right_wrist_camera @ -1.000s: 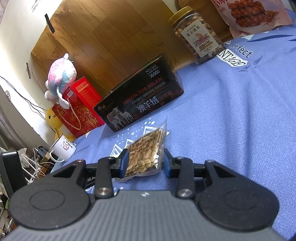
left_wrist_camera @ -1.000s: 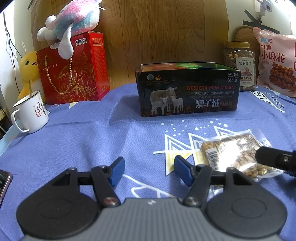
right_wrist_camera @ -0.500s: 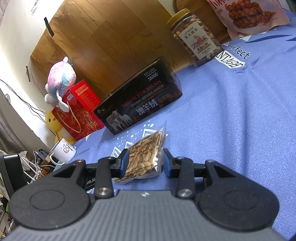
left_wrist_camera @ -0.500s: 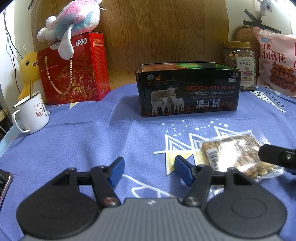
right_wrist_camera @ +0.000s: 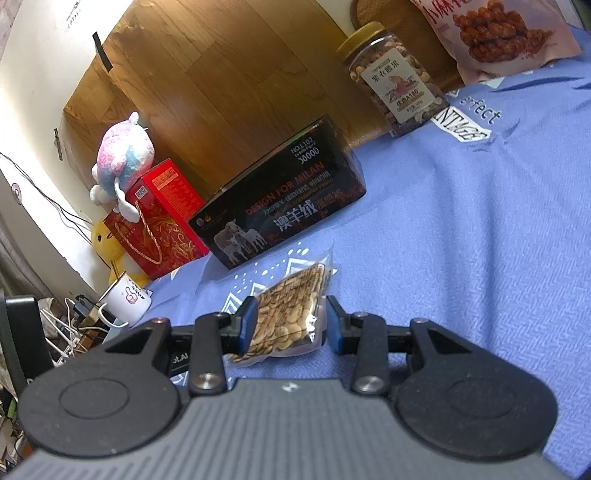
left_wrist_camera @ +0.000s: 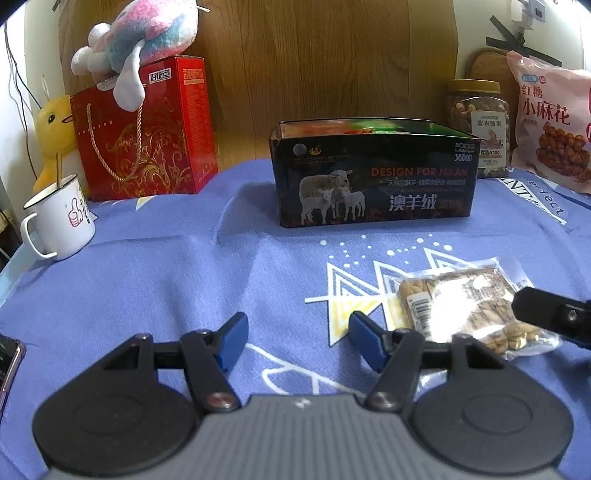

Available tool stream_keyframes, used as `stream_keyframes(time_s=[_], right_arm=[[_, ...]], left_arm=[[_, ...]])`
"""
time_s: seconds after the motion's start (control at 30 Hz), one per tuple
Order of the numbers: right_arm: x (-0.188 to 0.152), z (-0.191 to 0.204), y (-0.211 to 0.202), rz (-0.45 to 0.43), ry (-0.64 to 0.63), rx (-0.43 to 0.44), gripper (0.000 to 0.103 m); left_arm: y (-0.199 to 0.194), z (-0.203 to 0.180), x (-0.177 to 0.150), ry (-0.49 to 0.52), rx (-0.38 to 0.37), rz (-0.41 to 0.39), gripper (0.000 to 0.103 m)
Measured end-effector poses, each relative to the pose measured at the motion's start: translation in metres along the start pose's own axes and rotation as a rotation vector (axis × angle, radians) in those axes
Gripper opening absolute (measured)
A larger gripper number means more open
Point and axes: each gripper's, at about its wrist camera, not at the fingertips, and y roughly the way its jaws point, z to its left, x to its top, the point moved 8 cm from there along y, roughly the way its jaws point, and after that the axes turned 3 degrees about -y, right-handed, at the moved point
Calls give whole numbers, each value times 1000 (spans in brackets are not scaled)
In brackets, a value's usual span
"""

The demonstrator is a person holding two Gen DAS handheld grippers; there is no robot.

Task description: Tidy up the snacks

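A clear snack packet (right_wrist_camera: 291, 314) of small brown biscuits sits between my right gripper's (right_wrist_camera: 290, 326) blue pads, which are shut on its near end; its far end lifts off the blue cloth. The packet also shows in the left wrist view (left_wrist_camera: 465, 306), with a right finger (left_wrist_camera: 546, 314) on it. A dark open box (left_wrist_camera: 373, 173) printed with sheep stands beyond it, also in the right wrist view (right_wrist_camera: 280, 214). My left gripper (left_wrist_camera: 295, 339) is open and empty, low over the cloth, left of the packet.
A white mug (left_wrist_camera: 59, 218) stands at the left, a red gift box (left_wrist_camera: 147, 129) with a plush toy (left_wrist_camera: 144, 33) behind it. A nut jar (left_wrist_camera: 476, 125) and a pink snack bag (left_wrist_camera: 554, 122) stand at the back right. A phone edge (left_wrist_camera: 7, 365) lies at the near left.
My right gripper has tilted up and lifted the packet's far end off the cloth. The left gripper has hardly moved.
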Motion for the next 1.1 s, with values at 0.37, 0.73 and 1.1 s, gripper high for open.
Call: stream_keyframes(time_s=[0.37, 0.73, 1.1], right_arm=[[5, -1, -7, -59, -2, -4, 47], [5, -1, -8, -63, -14, -2, 47], [5, -1, -8, -61, -7, 2, 47]], left_arm=[[-20, -3, 3, 5, -10, -30, 62], [-30, -5, 4, 38, 27, -77, 93], [-39, -5, 11, 40, 44, -114, 103]])
